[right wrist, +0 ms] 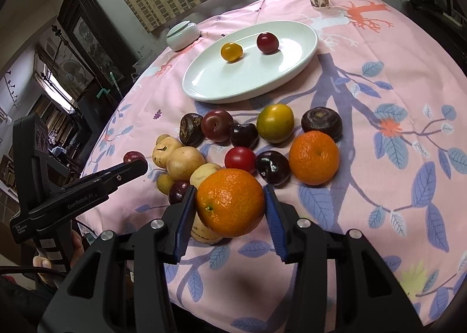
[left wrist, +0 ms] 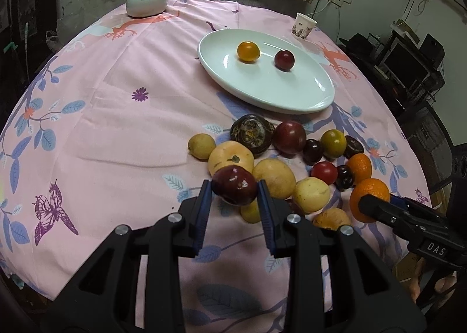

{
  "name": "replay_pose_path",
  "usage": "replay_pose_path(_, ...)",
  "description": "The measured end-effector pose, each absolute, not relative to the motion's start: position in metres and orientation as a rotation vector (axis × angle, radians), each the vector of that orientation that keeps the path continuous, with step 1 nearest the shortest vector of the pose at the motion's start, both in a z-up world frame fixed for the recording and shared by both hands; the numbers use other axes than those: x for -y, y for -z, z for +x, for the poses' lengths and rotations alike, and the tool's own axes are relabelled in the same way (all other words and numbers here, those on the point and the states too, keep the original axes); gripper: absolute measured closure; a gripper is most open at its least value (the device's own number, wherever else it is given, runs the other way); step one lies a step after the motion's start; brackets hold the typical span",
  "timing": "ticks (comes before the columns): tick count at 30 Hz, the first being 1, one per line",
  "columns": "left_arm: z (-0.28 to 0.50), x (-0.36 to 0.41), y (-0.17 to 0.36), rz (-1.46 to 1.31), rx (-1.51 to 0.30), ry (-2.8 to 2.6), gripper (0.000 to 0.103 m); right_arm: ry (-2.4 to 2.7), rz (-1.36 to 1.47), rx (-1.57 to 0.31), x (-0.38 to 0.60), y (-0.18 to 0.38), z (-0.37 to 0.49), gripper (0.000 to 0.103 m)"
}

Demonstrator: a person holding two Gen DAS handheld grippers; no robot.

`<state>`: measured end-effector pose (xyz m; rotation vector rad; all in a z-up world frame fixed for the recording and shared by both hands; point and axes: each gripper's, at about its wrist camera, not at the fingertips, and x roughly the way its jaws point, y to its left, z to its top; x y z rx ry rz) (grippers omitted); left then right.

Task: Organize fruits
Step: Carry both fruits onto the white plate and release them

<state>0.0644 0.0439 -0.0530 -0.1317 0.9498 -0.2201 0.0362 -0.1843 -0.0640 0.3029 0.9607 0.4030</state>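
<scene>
My left gripper (left wrist: 234, 190) is shut on a dark red plum (left wrist: 235, 188) and holds it just above the fruit pile (left wrist: 280, 157). My right gripper (right wrist: 230, 201) is shut on an orange mandarin (right wrist: 230, 201), lifted a little over the pile's near edge; it also shows in the left wrist view (left wrist: 368, 198). A white oval plate (left wrist: 292, 93) beyond the pile holds a yellow-orange fruit (left wrist: 248, 51) and a dark red plum (left wrist: 284, 60). The plate (right wrist: 221, 87) shows in the right wrist view too. A second mandarin (right wrist: 313, 156) lies in the pile.
A pale lidded jar (left wrist: 146, 2) stands at the table's far left and a paper cup (left wrist: 303, 25) at the far right. The pink patterned tablecloth (left wrist: 116, 116) covers the table. Chairs and electronics stand off the right edge.
</scene>
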Motion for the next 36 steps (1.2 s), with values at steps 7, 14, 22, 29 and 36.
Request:
replay_pose_path(7, 0.09, -0.035, 0.032, -0.107, -0.922, 0.251, 0.071, -0.43, 0.231, -0.919, 0.183, 0.038, 0.067, 0.056)
replay_pose_path(14, 0.175, -0.007, 0.005, -0.034, -0.922, 0.301, 0.071, -0.397, 0.09, -0.871, 0.188, 0.013, 0.154, 0.056)
replay_pose_path(22, 0.289, 0.028, 0.026, -0.018, -1.013, 0.293, 0.07, -0.36, 0.018, -0.982, 0.181, 0.05, 0.265, 0.056)
replay_pose_path(29, 0.347, 0.039, 0.035, -0.028, -1.033, 0.268, 0.07, -0.327, 0.044, -0.996, 0.188, 0.067, 0.303, 0.057)
replay_pose_path(36, 0.366, 0.054, 0.05, -0.016, -1.061, 0.271, 0.07, -0.322, 0.03, -0.989, 0.19, 0.067, 0.315, 0.044)
